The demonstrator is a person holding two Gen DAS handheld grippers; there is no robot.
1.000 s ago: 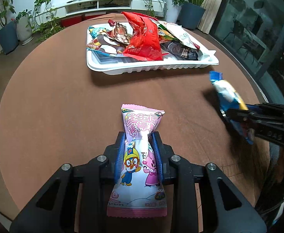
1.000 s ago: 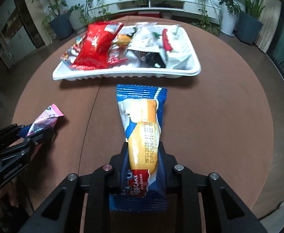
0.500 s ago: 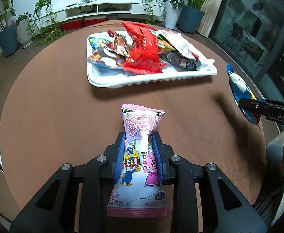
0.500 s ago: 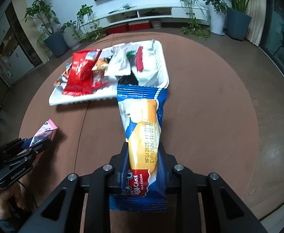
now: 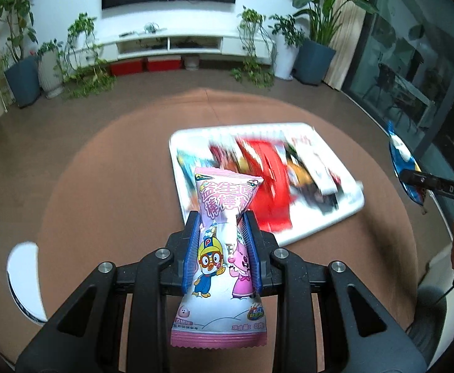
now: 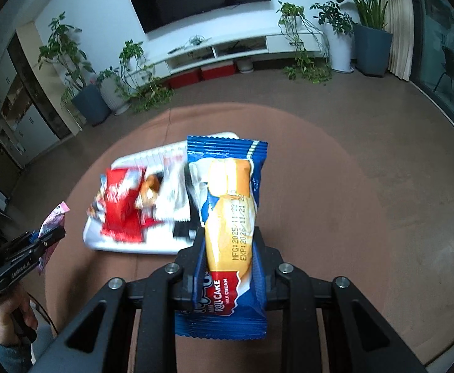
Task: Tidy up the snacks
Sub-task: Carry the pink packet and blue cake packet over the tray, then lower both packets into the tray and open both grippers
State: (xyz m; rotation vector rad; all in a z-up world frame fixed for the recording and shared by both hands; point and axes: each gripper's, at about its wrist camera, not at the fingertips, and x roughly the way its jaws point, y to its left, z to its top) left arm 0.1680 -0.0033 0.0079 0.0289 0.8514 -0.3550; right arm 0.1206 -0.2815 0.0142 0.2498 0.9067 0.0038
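Observation:
My left gripper [image 5: 222, 220] is shut on a pink cartoon candy packet [image 5: 224, 248] and holds it high above the round brown table [image 5: 109, 186]. My right gripper [image 6: 228, 236] is shut on a blue roll cake packet [image 6: 230, 217], also raised over the table. A white tray [image 5: 317, 228] piled with snack packets, among them a red bag [image 5: 267, 180], lies on the table below; it also shows in the right wrist view [image 6: 124, 245]. The right gripper with its blue packet [image 5: 404, 168] shows at the right edge of the left view; the left gripper [image 6: 37, 242] at the left edge of the right view.
A white round object [image 5: 22, 283] sits at the table's left edge. A hand [image 6: 12, 320] holds the left gripper. Potted plants [image 6: 87, 99], a white low TV cabinet [image 6: 236, 49] and glass doors [image 5: 413, 71] ring the room beyond the table.
Both grippers have risen well above the table and pulled back, each still holding its packet. The tray now looks smaller and lies farther below, blurred by the motion.

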